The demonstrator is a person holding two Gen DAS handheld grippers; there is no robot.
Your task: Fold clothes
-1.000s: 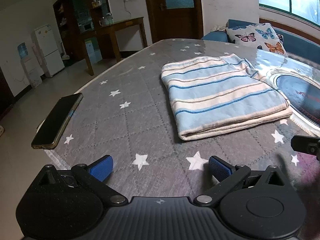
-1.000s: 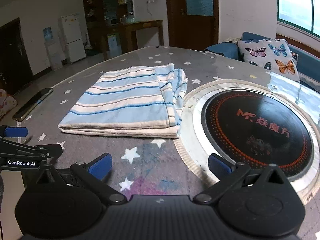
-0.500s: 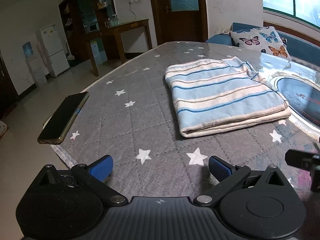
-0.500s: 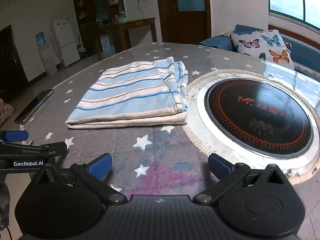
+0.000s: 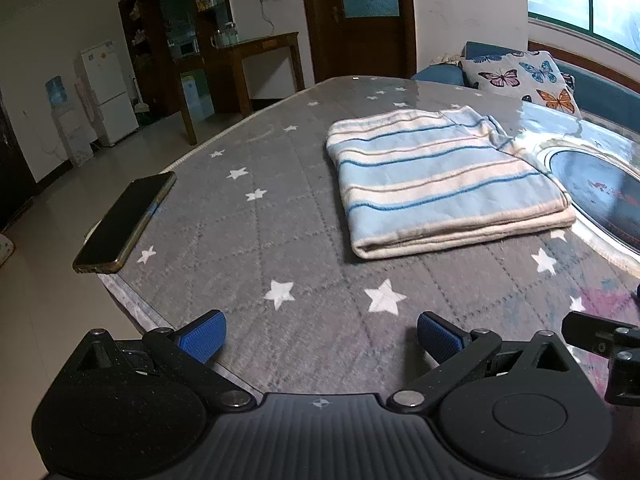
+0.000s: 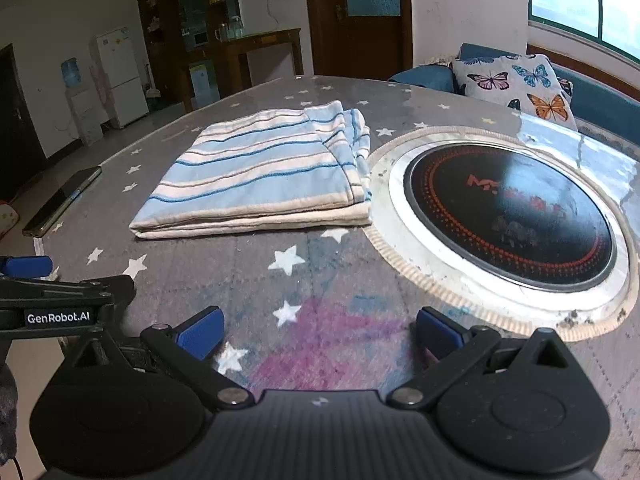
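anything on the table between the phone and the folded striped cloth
Nothing: only bare star-print table cover separates the phone from the folded striped cloth, clearest in the left wrist view.

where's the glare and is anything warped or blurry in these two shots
Left wrist view: window glare washes the glossy table top behind the folded striped cloth, and the fisheye bends the table edge by the phone. Right wrist view: reflections streak the dark round cooktop, the door and walls bow, and the cloth stays sharp.
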